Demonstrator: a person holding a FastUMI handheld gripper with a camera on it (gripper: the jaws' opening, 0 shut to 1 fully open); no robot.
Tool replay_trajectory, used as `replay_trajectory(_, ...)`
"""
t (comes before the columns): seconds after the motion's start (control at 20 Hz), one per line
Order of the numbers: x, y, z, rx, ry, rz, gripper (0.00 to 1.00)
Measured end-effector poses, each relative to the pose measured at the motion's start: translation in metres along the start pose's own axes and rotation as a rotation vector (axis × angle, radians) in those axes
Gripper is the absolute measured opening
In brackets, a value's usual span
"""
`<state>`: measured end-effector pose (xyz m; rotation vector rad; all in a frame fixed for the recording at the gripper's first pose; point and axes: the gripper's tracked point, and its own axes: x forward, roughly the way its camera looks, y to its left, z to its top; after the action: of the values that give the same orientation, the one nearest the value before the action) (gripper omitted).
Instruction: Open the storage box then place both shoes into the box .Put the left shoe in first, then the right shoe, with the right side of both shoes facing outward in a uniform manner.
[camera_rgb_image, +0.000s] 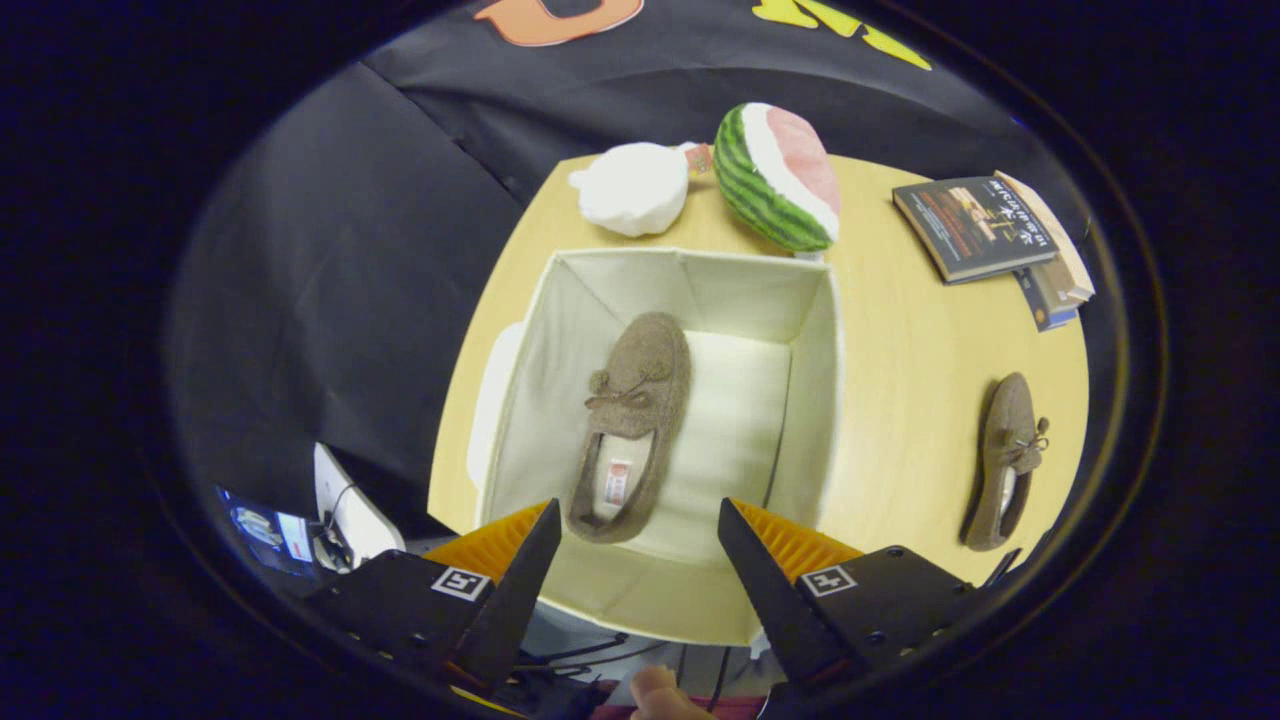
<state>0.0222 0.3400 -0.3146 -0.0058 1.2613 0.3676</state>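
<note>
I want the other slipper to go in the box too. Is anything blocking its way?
Nothing visible does. The second slipper lies on bare table beside the open box, whose free floor is beside the first slipper. The gripper hangs open above.

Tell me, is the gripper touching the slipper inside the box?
Apart. The gripper view shows the open gripper above the storage box, its fingers either side of the slipper heel, not on it.

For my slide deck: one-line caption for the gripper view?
Open gripper above the open storage box holding one brown shoe; second shoe waits on the table.
</note>
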Motion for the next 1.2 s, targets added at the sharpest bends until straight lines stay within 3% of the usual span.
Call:
replay_trajectory(0.35, -0.057, -0.105, -0.007, 0.004, -0.043, 0.014, 0.97)
replay_trajectory(0.85, -0.055, -0.323, -0.043, 0.045, -0.039, -0.182, 0.97)
replay_trajectory(1.2, -0.022, -0.421, -0.069, 0.084, 0.042, -0.292, 0.96)
